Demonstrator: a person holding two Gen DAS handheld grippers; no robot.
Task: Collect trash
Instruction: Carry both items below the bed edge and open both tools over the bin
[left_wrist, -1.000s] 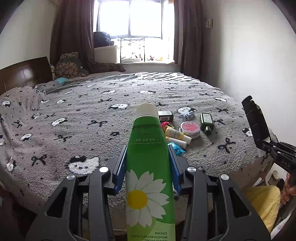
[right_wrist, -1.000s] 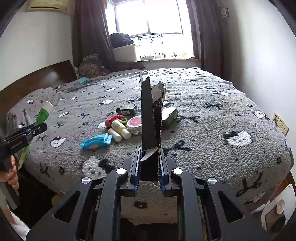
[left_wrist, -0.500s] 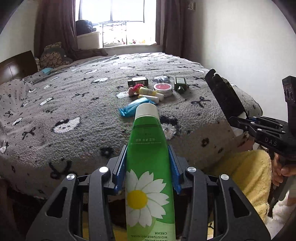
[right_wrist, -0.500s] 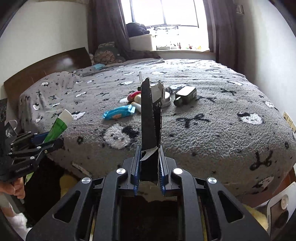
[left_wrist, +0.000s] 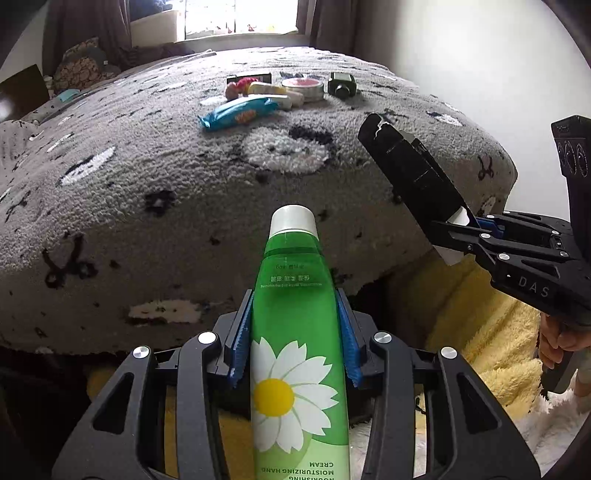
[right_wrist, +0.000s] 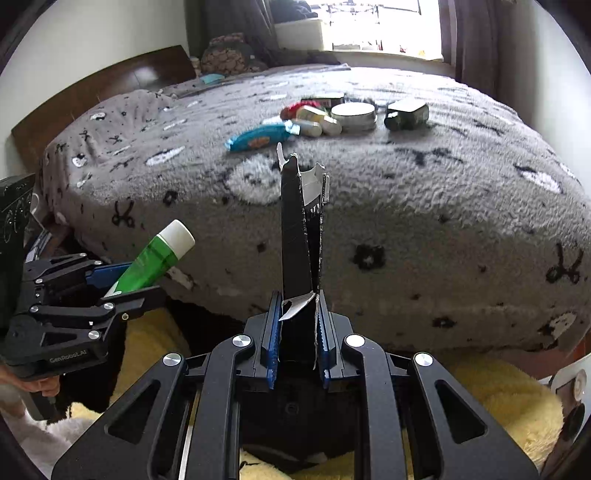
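Observation:
My left gripper (left_wrist: 293, 332) is shut on a green hand cream tube (left_wrist: 295, 314) with a white cap and a daisy print, held off the foot of the bed. It also shows in the right wrist view (right_wrist: 147, 264). My right gripper (right_wrist: 295, 332) is shut on a torn black carton (right_wrist: 301, 236), held upright; the carton also shows in the left wrist view (left_wrist: 410, 173). On the grey bed (left_wrist: 147, 192) lie a blue snack wrapper (left_wrist: 238, 114), small tubes (left_wrist: 273, 94), a round tin (left_wrist: 304, 86) and a dark bottle (left_wrist: 341, 84).
A yellow fluffy rug (left_wrist: 480, 332) lies on the floor below both grippers at the bed's foot. A white wall (left_wrist: 480, 74) stands to the right. A wooden headboard (right_wrist: 110, 88) and pillows lie at the far end.
Both grippers have pulled back and dropped lower past the foot of the bed, still holding the tube and the carton. The bed items now look farther away.

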